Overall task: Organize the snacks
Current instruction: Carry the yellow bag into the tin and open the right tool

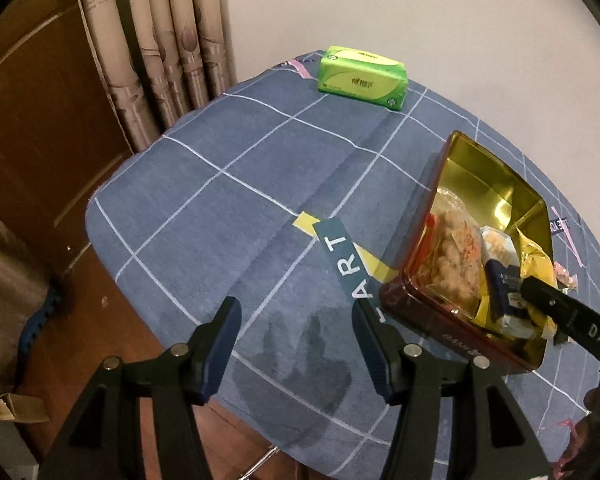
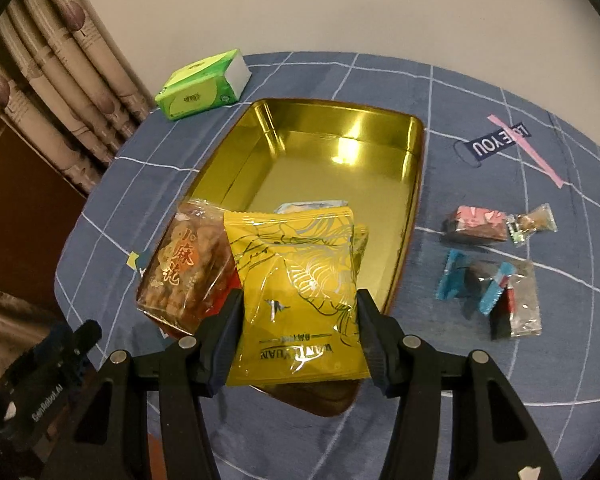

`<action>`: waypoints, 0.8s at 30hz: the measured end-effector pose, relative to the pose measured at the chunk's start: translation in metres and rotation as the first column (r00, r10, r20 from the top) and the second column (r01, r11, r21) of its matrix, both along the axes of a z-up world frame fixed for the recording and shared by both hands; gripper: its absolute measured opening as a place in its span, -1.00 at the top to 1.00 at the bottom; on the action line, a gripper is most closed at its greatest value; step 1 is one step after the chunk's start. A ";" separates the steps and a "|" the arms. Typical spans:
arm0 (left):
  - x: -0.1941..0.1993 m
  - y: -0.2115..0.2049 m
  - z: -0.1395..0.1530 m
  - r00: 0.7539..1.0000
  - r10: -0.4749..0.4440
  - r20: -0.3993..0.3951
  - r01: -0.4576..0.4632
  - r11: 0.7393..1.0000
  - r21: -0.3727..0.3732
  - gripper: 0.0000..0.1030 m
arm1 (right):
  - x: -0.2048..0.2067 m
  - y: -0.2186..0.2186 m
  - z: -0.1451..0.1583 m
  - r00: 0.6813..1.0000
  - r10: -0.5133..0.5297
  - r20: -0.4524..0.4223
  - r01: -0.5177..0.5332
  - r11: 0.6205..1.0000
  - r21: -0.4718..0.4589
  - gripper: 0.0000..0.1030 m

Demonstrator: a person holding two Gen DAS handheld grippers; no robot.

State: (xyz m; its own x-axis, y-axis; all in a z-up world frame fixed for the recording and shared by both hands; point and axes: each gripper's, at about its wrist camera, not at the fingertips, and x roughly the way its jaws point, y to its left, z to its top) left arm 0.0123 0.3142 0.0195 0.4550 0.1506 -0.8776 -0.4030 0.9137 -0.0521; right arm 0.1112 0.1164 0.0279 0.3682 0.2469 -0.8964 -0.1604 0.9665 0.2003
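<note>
The right gripper (image 2: 298, 332) has its two fingers spread on either side of a yellow snack packet (image 2: 300, 288), the pads against the packet's edges so that it appears clamped between them; the packet hangs over the near end of the gold tin (image 2: 340, 160), tilted with its printed lettering upside down toward the camera. This gripper points forward and down at the tin from its near side. Just left of the packet, a clear bag of brown snacks (image 2: 184, 268) with orange characters lies in the tin's near-left corner, and a pale packet (image 2: 312, 206) peeks out behind the yellow one. The far half of the tin is bare gold metal. To the right of the tin, on the blue checked tablecloth (image 2: 480, 100), lie a pink-topped snack (image 2: 476, 224), a small clear-wrapped sweet (image 2: 534, 222) and a cluster of blue and red wrapped snacks (image 2: 492, 296). The left gripper (image 1: 296, 344) hovers with its jaws wide apart and nothing between them, aimed down at the cloth just left of the tin's red outer wall. A green tissue pack (image 1: 362, 76) sits at the far edge of the table, near the curtain (image 1: 160, 40).
</note>
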 end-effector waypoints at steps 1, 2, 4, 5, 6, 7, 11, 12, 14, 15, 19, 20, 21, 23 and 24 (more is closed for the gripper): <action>0.000 0.001 0.000 1.000 0.002 0.001 -0.002 1.000 0.003 -0.15 | 0.002 0.000 -0.002 1.000 -0.005 -0.005 0.005 1.000 0.004 0.00; 0.000 0.000 0.000 1.000 0.003 0.000 -0.003 1.000 0.005 -0.15 | 0.003 0.000 -0.003 1.000 -0.014 -0.007 0.014 1.000 0.004 0.00; 0.001 0.001 -0.001 1.000 -0.001 -0.007 0.001 1.000 0.000 -0.15 | 0.005 0.002 -0.006 1.000 -0.014 -0.012 0.014 1.000 0.000 0.00; 0.002 0.001 -0.003 1.000 -0.003 -0.012 0.003 1.000 -0.004 -0.15 | 0.005 0.002 -0.006 1.000 -0.010 -0.011 0.010 1.000 -0.005 0.00; 0.002 0.001 -0.004 1.000 -0.003 -0.019 0.003 1.000 -0.005 -0.15 | 0.005 0.003 -0.007 1.000 -0.006 -0.011 0.006 1.000 -0.012 0.00; 0.003 0.000 -0.005 1.000 -0.005 -0.023 0.005 1.000 -0.003 -0.15 | 0.005 0.004 -0.008 1.000 -0.005 -0.013 0.005 1.000 -0.013 0.00; 0.003 -0.001 -0.005 1.000 -0.008 -0.026 0.008 1.000 -0.001 -0.15 | 0.005 0.006 -0.010 1.000 -0.001 -0.018 0.000 1.000 -0.003 -0.01; 0.003 -0.001 -0.005 1.000 -0.009 -0.029 0.009 1.000 0.001 -0.15 | 0.005 0.008 -0.011 1.000 0.003 -0.022 -0.003 1.000 -0.001 -0.01; 0.003 -0.001 -0.006 0.999 -0.013 -0.030 0.013 1.000 -0.004 -0.15 | 0.005 0.009 -0.014 0.999 0.001 -0.039 -0.001 1.000 0.012 -0.02; 0.003 -0.001 -0.006 0.999 -0.016 -0.030 0.016 1.000 -0.005 -0.15 | 0.005 0.010 -0.016 0.999 -0.001 -0.045 0.001 1.000 0.018 -0.02; 0.003 -0.003 -0.005 0.999 -0.021 -0.029 0.021 1.000 -0.001 -0.15 | 0.004 0.014 -0.017 0.999 0.011 -0.032 -0.011 1.000 -0.004 -0.03; 0.003 -0.004 -0.005 0.999 -0.021 -0.028 0.021 1.000 -0.003 -0.15 | 0.004 0.014 -0.017 0.999 0.009 -0.033 -0.009 1.000 -0.002 -0.03; 0.003 -0.003 -0.006 0.999 -0.020 -0.029 0.020 1.000 -0.002 -0.15 | 0.004 0.014 -0.018 0.999 0.006 -0.035 -0.006 1.000 -0.002 -0.03; 0.003 -0.003 -0.006 0.999 -0.021 -0.030 0.021 1.000 -0.004 -0.15 | 0.003 0.015 -0.020 0.999 0.011 -0.037 -0.011 1.000 -0.009 -0.04; 0.003 -0.003 -0.006 0.999 -0.022 -0.030 0.022 1.000 -0.005 -0.15 | 0.002 0.016 -0.020 0.999 0.011 -0.035 -0.012 1.000 -0.012 -0.04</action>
State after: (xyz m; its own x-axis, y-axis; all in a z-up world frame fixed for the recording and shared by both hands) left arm 0.0155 0.3111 0.0135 0.4312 0.1366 -0.8919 -0.3845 0.9220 -0.0447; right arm 0.1132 0.1321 0.0074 0.3337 0.2396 -0.9117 -0.1647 0.9671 0.1939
